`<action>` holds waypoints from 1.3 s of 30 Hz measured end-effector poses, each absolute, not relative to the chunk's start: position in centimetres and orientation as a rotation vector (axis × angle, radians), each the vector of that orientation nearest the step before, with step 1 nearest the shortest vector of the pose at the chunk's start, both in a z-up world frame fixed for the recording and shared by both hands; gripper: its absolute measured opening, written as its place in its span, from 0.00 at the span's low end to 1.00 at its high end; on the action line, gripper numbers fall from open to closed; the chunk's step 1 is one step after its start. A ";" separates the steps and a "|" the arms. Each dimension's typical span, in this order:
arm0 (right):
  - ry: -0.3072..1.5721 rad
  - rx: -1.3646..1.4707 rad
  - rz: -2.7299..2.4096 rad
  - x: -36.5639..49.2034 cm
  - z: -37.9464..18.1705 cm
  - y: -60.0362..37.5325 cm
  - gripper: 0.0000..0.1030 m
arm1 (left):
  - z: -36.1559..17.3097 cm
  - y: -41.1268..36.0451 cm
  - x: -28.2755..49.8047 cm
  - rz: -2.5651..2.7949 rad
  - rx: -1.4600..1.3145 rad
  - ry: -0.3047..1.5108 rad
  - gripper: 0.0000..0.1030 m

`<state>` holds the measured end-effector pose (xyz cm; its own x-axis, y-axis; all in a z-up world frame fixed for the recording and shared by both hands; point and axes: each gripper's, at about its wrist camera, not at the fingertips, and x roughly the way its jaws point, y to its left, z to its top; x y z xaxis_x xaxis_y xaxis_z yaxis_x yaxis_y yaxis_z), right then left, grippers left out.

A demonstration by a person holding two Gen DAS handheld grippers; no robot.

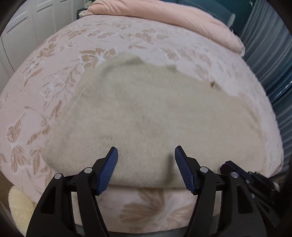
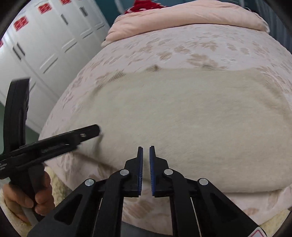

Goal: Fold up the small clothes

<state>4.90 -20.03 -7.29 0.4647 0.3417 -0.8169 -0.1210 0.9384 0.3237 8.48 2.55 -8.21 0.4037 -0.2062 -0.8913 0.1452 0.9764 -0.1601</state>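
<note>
**Cream garment flat on the bed, both tools above its near edge**

From my left wrist view, the left tool [image 1: 146,151] hangs with its blue-padded fingers spread wide apart and nothing between them. Below it lies the cream garment [image 1: 155,118], a fuzzy knit piece spread mostly flat on the bed [image 1: 54,82], whose pink cover carries a tan butterfly and leaf pattern. The garment's near hem runs just under the fingertips. A small brown mark sits near its far right edge; I cannot tell what it is. A folded pink quilt [image 1: 173,16] lies along the far end of the bed.

From my right wrist view, the right tool [image 2: 146,148] has its fingers drawn nearly together, only a thin slit between the pads, and no fabric caught in them. It hovers over the near hem of the garment [image 2: 191,118]. To the left I see the other tool [image 2: 91,130] from the side, its tip at the garment's near left corner, and the person's left hand [image 2: 27,196] wrapped around its handle.

White cabinets [image 2: 45,45] stand beyond the bed with red labels on the upper doors; the writing is too blurred to read. A red item [image 2: 146,7] shows behind the quilt [image 2: 182,21].
</note>
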 end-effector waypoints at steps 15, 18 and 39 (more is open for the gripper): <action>1.081 0.604 -0.036 -1.7 -10.2 -34.2 0.21 | -11.0 8.7 5.6 -0.074 -0.180 1.235 0.64; 1.053 0.661 -0.070 -2.5 -9.8 -35.7 0.53 | -10.6 8.8 4.9 -0.079 -0.198 1.237 0.65; 0.964 1.109 -0.220 -0.9 -13.3 -42.0 0.78 | -13.1 16.9 8.3 0.050 -0.949 1.180 0.93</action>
<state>-0.87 -42.00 -13.29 0.5944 0.2956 -0.7479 0.5910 0.4701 0.6555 8.30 16.91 -13.11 0.4261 -0.4275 -0.7973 -0.4937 0.6286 -0.6009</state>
